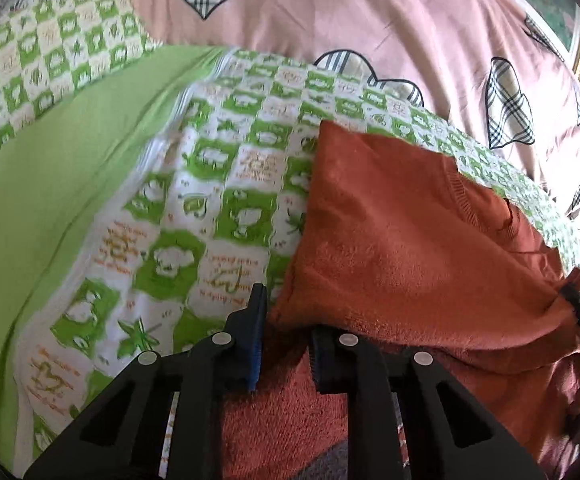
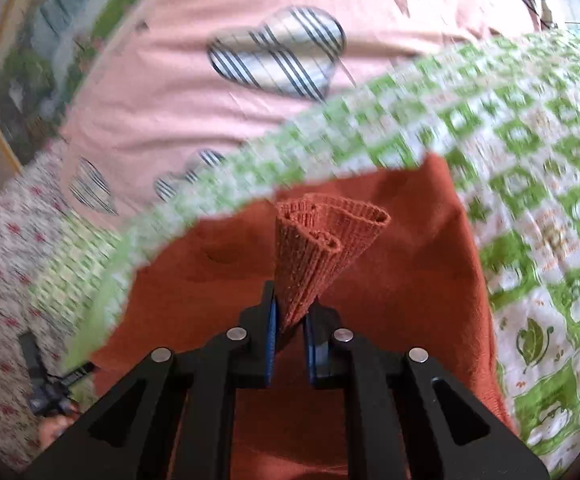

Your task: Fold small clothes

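Rust-orange knit sweater (image 1: 402, 240) pinched by both the right gripper (image 2: 292, 330), on its ribbed hem (image 2: 326, 248), and the left gripper (image 1: 285, 344), so the fold-over seems next, needing matched travel.

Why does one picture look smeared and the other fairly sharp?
Right wrist view: the green checked sheet and pink quilt streak with motion blur, while the ribbed orange cuff stays crisp. Left wrist view: mostly sharp, daylit; both bend at the fisheye edges.
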### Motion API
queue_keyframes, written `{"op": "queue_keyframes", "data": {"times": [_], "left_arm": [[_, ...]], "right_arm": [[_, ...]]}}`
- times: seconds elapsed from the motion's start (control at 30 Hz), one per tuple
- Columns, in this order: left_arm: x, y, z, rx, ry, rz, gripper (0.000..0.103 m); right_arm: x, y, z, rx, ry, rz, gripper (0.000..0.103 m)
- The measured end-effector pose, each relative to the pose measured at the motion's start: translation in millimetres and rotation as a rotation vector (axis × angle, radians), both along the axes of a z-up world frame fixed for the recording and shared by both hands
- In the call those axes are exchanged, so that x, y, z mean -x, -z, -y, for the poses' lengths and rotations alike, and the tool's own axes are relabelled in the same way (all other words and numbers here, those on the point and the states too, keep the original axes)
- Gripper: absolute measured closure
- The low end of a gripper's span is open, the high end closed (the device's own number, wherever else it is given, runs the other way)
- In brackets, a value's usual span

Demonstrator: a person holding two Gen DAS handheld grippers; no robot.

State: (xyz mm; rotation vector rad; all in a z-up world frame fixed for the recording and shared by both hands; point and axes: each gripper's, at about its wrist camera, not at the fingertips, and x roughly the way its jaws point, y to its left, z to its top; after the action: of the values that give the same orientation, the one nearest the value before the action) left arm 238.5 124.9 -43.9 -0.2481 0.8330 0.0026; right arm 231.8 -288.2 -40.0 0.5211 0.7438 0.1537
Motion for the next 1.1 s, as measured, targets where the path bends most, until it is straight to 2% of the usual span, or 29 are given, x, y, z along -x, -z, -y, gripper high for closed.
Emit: {"op": "queue_keyframes", "data": {"times": [0.07, 0.2, 0.33, 0.43, 0.53, 0.63, 0.73, 0.97, 1.03, 1.1], "left_arm": [[1.0, -3.1, -1.1, 0.015, -0.004, 0.011, 0.085], [1.4, -9.5, 0.5, -0.003, -0.006, 0.026, 0.084], [2.7, -15.8, 2.2, -0.003, 0.0, 0.051, 0.085], [-0.4, -8.9, -2.0, 0.014, -0.015, 0.02, 0.084], [-0.7, 1.7, -5.1, 0.032, -0.018, -0.011, 0.084], [-0.1, 6.2, -3.4, 0.023, -0.009, -0.024, 0.084], [0.1, 6.8, -4.9, 0.029, -0.004, -0.035, 0.082], [20.9, 3.3, -9.8, -0.011, 0.067, -0.089, 0.076], [37.3, -1.4, -13.4, -0.01, 0.086, -0.101, 0.076], [56.1, -6.7, -15.7, 0.001, 0.114, -0.107, 0.071]], "right_arm": [[2.2, 7.6, 2.7, -0.008, 0.006, -0.02, 0.09], [6.6, -6.0, -0.1, 0.007, 0.0, 0.026, 0.09], [14.8, -45.7, -5.3, -0.019, -0.032, 0.169, 0.09], [15.0, -68.2, -2.5, -0.09, -0.047, 0.248, 0.09], [3.4, -54.9, -4.0, 0.013, -0.031, 0.152, 0.09], [-1.8, -11.9, -0.9, 0.024, -0.018, -0.018, 0.09], [4.5, 10.6, 2.0, 0.028, 0.003, -0.09, 0.089], [31.8, -3.0, 9.2, 0.165, 0.052, -0.125, 0.087], [45.0, -10.3, 20.1, 0.166, 0.088, -0.119, 0.085], [63.2, -21.6, 28.9, 0.117, 0.099, -0.082, 0.085]]}}
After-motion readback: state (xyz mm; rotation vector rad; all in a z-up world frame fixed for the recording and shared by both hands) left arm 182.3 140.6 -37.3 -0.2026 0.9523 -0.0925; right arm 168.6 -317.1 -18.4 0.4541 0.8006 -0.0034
